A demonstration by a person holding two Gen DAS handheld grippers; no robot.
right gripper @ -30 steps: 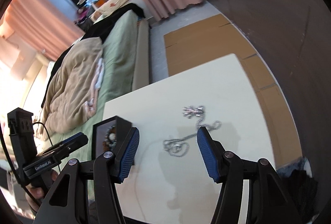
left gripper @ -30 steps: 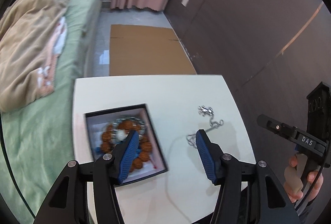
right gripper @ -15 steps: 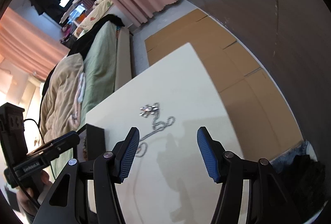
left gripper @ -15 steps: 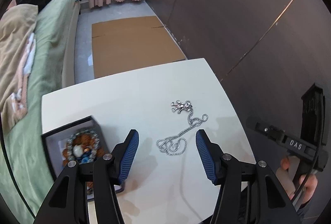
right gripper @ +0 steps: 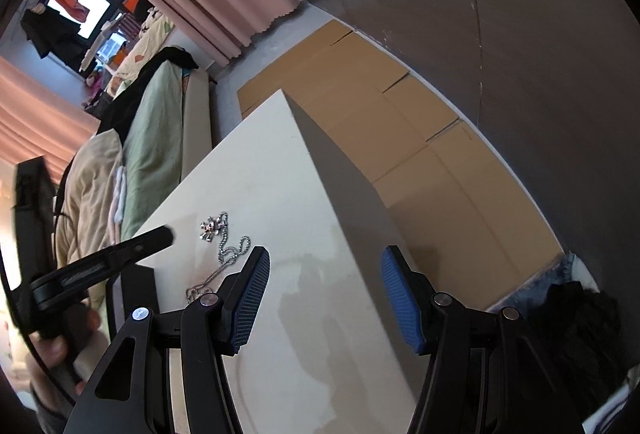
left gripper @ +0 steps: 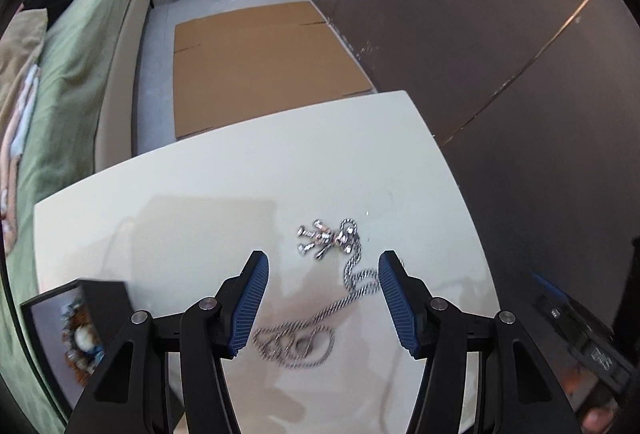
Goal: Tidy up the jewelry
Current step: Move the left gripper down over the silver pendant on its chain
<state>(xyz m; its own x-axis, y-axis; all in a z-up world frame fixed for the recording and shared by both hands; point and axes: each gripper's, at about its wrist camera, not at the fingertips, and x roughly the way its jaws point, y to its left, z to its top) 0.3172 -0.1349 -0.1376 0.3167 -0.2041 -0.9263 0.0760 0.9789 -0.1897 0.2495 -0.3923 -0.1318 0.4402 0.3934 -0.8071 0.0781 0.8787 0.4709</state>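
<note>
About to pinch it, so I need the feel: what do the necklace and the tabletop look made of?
Necklace: looks like polished silver-tone metal, a twisted rope chain with bright glints; its pendant shines the same way. Table: smooth white, slightly glossy, likely laminate or painted board, since it shows soft shadows and faint reflections.

Left tongs (left gripper: 322, 296): jaws apart, blue ribbed pads (left gripper: 250, 304) facing each other, nothing pressed between them, black arms splayed toward lens, pointing steeply down. Right tongs (right gripper: 324, 298): jaws apart by similar gap, blue pads (right gripper: 402, 304) bare, tilted down, view rolled. In right wrist view, left tongs seen side-on at left edge, bare hand (right gripper: 60, 344) wrapped round black handle. Right hand's fingers (left gripper: 596, 424) just visible, blurred, at lower right edge of left wrist view.
</note>
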